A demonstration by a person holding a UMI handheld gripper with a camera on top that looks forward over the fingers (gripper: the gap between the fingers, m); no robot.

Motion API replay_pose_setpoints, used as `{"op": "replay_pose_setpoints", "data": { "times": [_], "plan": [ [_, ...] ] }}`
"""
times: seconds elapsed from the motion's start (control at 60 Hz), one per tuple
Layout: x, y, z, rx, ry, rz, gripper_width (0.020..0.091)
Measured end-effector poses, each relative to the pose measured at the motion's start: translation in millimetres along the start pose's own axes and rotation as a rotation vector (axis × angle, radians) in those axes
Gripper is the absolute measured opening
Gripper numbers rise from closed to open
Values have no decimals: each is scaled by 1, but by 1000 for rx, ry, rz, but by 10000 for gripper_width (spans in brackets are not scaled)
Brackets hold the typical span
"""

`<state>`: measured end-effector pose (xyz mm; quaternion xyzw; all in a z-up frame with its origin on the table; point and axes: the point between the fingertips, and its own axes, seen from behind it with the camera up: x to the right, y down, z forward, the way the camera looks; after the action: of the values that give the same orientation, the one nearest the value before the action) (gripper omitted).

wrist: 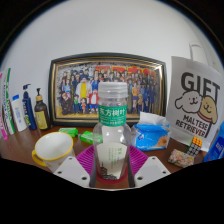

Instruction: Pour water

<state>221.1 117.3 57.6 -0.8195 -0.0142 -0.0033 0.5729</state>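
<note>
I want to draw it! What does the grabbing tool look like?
The tool has two pale grey, angular fingers with small dark screw holes. Each finger carries a bright magenta pad on its inner face. No cables or sleeves show.

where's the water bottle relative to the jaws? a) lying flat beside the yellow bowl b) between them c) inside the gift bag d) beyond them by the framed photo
b: the water bottle stands upright between the two pink pads of the gripper, just ahead of the camera.

white bag (pixel 193 112): "GIFT", "MALTESE RETRIEVER" | bottle (pixel 113 128) green label: characters too small to read
</note>
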Motion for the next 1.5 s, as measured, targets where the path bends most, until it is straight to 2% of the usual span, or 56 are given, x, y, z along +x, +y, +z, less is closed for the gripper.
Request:
{"op": "replay_pose_setpoints", "data": {
  "times": [0.15,0.183,0.217,0.25,0.3,0.533,0.883,1.15,1.5],
  "plan": [
    [-2,0,-1,-3,-17,16,547],
    [-1,5,-2,-30,-13,14,601],
    [0,9,-6,-57,-7,16,757],
    [0,12,-10,-76,-4,21,868],
    [1,14,-21,-98,5,28,843],
    [0,23,-104,-194,99,-7,856],
    [-92,11,-303,-296,113,-38,850],
    [-146,-12,-407,-286,124,-40,857],
    [-151,-26,-446,-258,179,-76,850]
  ]
}}
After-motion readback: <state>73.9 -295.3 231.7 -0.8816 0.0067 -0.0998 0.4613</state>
